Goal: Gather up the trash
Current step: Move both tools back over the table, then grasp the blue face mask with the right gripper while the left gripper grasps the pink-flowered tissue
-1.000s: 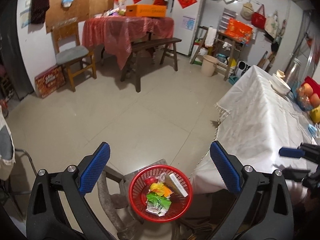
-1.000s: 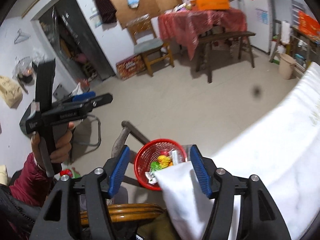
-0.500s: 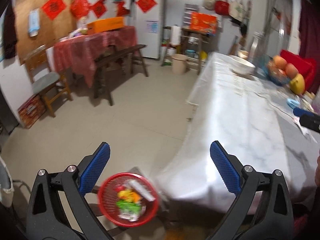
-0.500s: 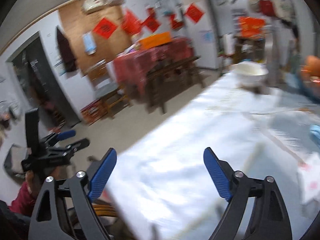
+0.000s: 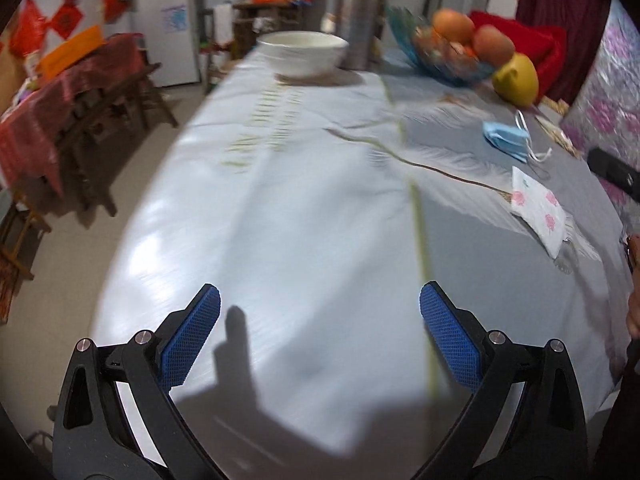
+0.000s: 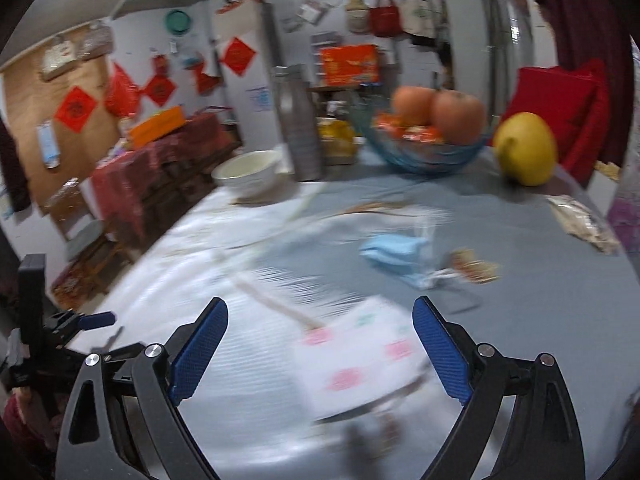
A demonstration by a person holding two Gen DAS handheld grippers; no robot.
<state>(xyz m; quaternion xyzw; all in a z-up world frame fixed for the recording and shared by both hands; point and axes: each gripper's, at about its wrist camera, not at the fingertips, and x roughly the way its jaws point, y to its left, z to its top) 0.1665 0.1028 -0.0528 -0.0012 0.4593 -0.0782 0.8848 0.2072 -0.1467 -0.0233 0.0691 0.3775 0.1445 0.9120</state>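
A white tissue pack with pink flowers lies flat on the cloth-covered surface, between the wide-spread fingers of the right claw, which holds nothing; a crumpled blue face mask lies just beyond it; farther back stand a fruit bowl and a white bowl; the left claw gapes wide over bare cloth, empty

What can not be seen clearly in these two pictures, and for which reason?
- Tissue packet, right wrist view: motion blur hides its print.
- Small brown scrap beside the blue face mask: blurred, kind unclear.
- Crinkled wrapper: smeared near the right fisheye edge.
- Right claw, left wrist view: cut off by the frame edge.
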